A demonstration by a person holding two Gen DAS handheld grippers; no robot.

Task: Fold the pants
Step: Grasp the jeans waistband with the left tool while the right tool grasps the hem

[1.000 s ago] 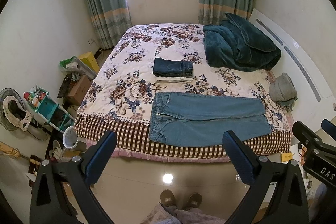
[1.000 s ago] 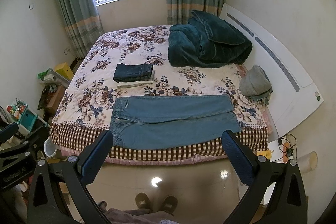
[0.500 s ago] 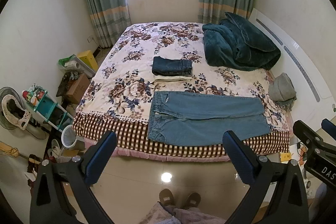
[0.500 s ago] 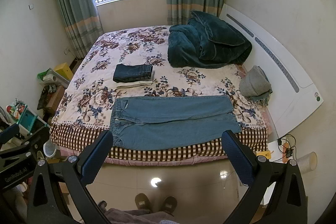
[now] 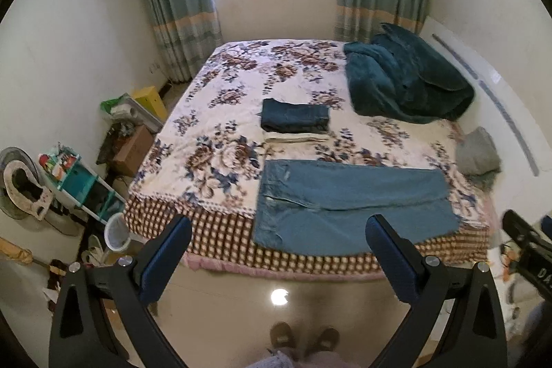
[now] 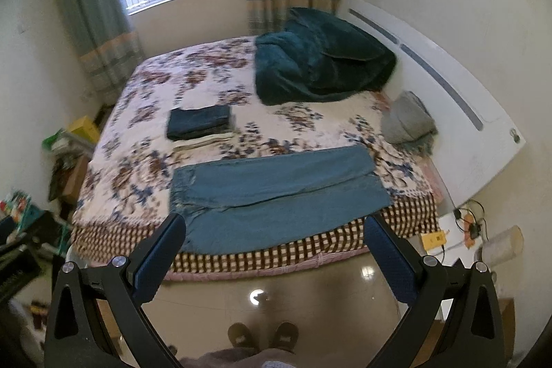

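The jeans (image 5: 348,200) lie flat on the bed (image 5: 220,140), along its near edge, waistband toward the left and leg hems toward the right, with one leg beside the other and a long seam line running between them. The near edge of the denim overhangs the checked bed skirt (image 6: 310,247). Behind the jeans, near but apart from them, sits a stack (image 5: 295,121) of folded garments. The left gripper (image 5: 277,240) and the right gripper (image 6: 274,238) both hang above the floor in front of the bed, well apart from the fabric; the jaws of each stand wide apart and hold nothing. Denim of this kind is likely moderately heavy, limp but with some body, and not slippery; it should hold a crease yet sag between two grasp points. Suitable grasp points appear to be the waistband corner at the left and the hem corner at the right, both on the near overhanging edge, where a finger can pass under the cloth. Pinch through all layers, since a shallow grasp may lift only the top one.
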